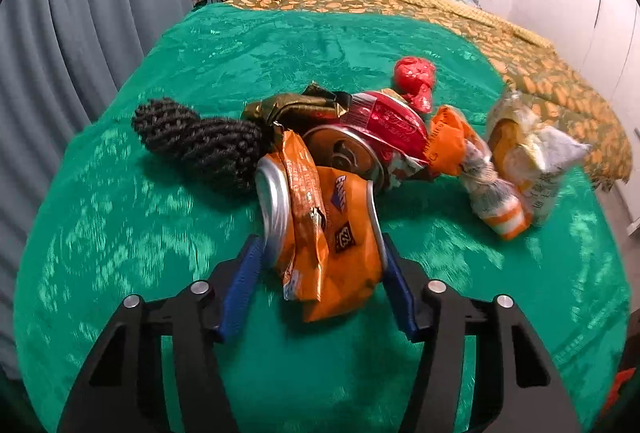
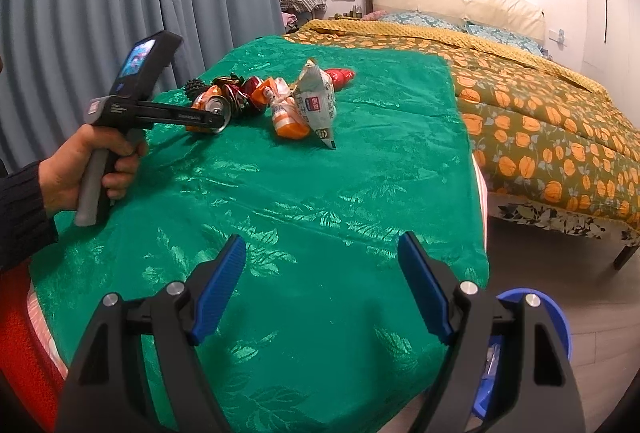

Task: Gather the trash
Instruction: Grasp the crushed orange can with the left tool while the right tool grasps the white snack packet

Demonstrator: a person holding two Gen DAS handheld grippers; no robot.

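Where green cloth (image 2: pixel 320 193) covers bed — left gripper (image 1: pixel 320 257) jaws clamped on orange can (image 1: pixel 340 233), right gripper (image 2: pixel 322 285) jaws apart.

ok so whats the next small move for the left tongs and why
Probably lift. The left tongs sit on either side of the crushed orange can, seemingly pressing its ends, and an orange wrapper drapes over it. Raise it slowly clear of the pile, then carry it towards the blue bin.

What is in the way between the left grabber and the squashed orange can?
Nothing. The left gripper has its blue pads against both ends of the orange can. Only an orange wrapper lies draped over the can, not in front of the pads.
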